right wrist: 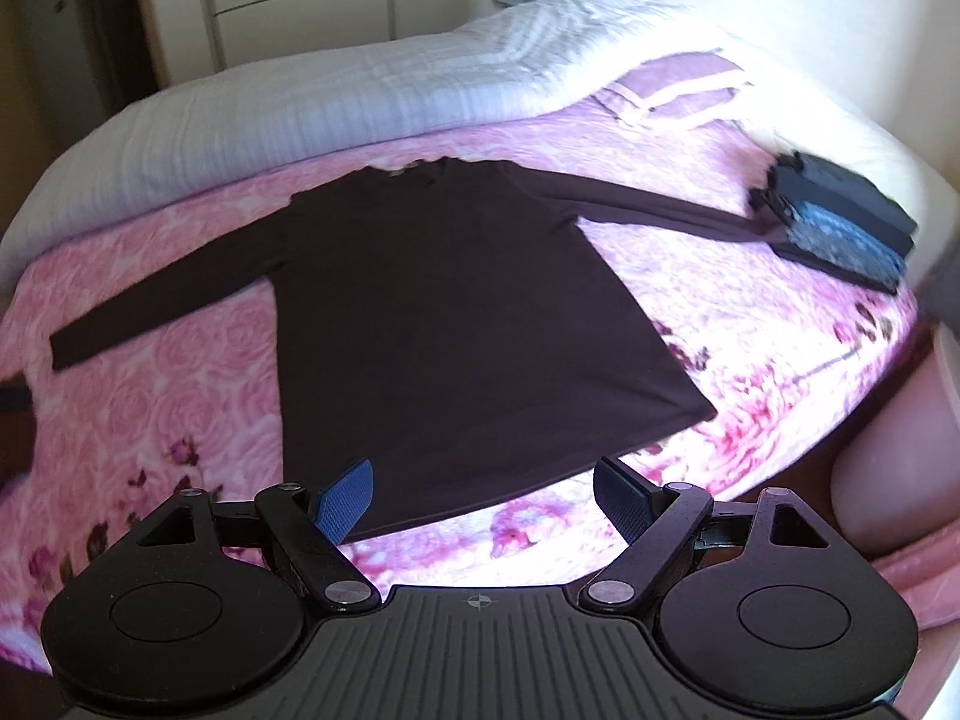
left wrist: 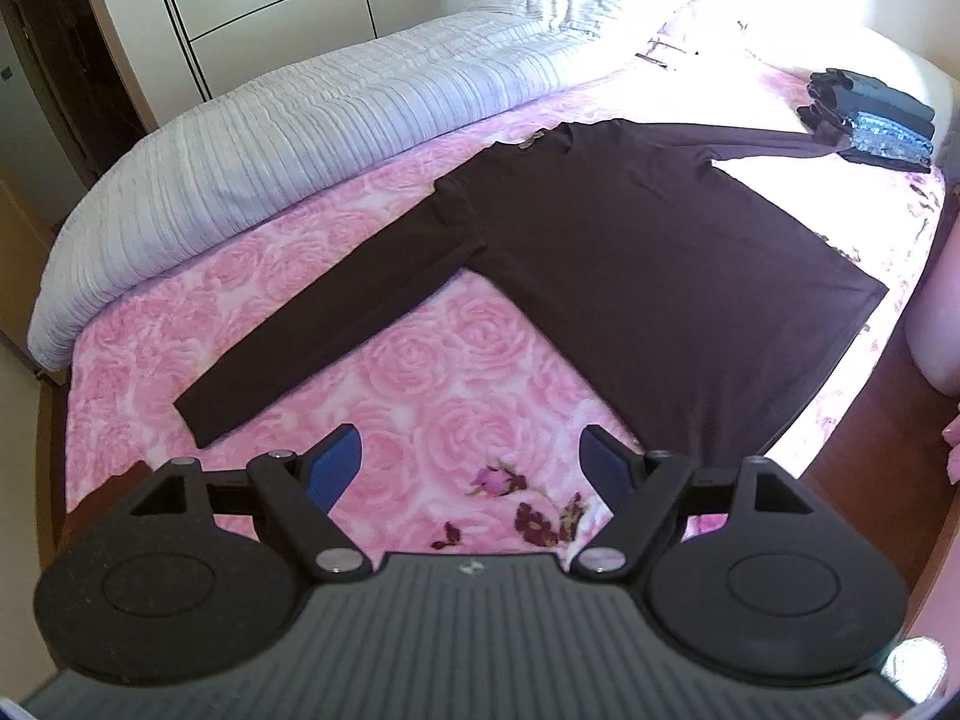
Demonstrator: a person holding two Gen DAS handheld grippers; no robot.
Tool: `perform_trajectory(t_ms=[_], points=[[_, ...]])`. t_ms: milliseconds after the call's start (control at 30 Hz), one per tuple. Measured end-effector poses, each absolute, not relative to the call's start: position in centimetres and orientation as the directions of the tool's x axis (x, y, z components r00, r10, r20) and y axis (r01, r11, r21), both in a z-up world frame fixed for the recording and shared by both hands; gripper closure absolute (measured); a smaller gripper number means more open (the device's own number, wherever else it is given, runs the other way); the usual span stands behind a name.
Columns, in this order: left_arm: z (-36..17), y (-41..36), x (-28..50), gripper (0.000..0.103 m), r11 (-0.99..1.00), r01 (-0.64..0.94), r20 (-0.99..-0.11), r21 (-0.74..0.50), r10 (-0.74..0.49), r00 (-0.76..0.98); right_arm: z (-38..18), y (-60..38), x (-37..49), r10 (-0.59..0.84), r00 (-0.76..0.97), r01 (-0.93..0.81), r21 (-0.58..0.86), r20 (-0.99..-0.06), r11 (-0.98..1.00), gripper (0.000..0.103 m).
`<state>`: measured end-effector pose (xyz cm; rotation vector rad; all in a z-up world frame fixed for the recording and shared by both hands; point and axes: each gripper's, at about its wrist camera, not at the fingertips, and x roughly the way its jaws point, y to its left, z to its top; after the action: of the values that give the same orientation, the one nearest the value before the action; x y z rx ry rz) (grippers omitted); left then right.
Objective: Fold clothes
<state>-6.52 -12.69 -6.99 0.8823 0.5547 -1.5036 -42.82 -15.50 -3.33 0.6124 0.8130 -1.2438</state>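
Both grippers gape wide and empty: left (left wrist: 471, 462) nearest the sleeve (left wrist: 312, 324) at frame left, right (right wrist: 483, 495) over the shirt (right wrist: 456, 300) hem.

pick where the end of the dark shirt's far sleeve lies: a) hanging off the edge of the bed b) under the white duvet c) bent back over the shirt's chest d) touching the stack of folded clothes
d: the dark shirt lies flat with both sleeves spread out, and the far sleeve runs straight to the stack of folded clothes, its end reaching the stack's base.
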Motion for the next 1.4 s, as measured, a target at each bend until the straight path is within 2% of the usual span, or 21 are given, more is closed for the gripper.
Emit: perform_trajectory(t_ms=[433, 700, 933, 1133, 1167, 1200, 1267, 1400], points=[[-6.7, -12.0, -5.7, 0.026, -0.116, 0.977, -0.798, 0.179, -0.597, 0.076, -6.0, -14.9, -39.9, -0.512, 0.168, 0.944, -0.013, -0.842, 0.331, 0.019], [-7.2, -11.5, -2.1, 0.026, -0.039, 0.978, -0.802, 0.207, -0.579, 0.146, -7.4, -15.7, -37.7, -0.458, 0.263, 0.913, 0.066, -0.849, 0.403, 0.019], [-9.8, -13.5, 5.7, 0.026, 0.042, 0.963, -0.803, 0.266, -0.544, 0.245, -8.7, -16.8, -28.9, -0.436, 0.332, 0.767, -0.030, -0.836, 0.641, 0.019], [-13.3, -17.3, 14.3, 0.026, 0.069, 0.946, -0.803, 0.316, -0.511, 0.306, -11.2, -19.1, -16.5, -0.386, 0.406, 0.525, -0.134, -0.828, 0.841, 0.020], [-13.9, -18.0, 15.8, 0.026, 0.079, 0.946, -0.803, 0.316, -0.509, 0.310, -11.8, -19.7, -14.4, -0.373, 0.422, 0.490, -0.138, -0.826, 0.861, 0.025], [-14.4, -18.6, 17.2, 0.026, 0.088, 0.945, -0.803, 0.314, -0.507, 0.314, -12.6, -20.2, -11.9, -0.359, 0.442, 0.447, -0.146, -0.822, 0.883, 0.037], [-15.6, -19.8, 20.0, 0.026, 0.094, 0.944, -0.801, 0.317, -0.506, 0.320, -14.4, -21.3, -7.2, -0.334, 0.469, 0.363, -0.167, -0.818, 0.917, 0.052], [-18.1, -21.7, 24.4, 0.026, 0.077, 0.938, -0.794, 0.338, -0.512, 0.328, -19.3, -23.0, 2.4, -0.290, 0.507, 0.210, -0.210, -0.812, 0.955, 0.054]])
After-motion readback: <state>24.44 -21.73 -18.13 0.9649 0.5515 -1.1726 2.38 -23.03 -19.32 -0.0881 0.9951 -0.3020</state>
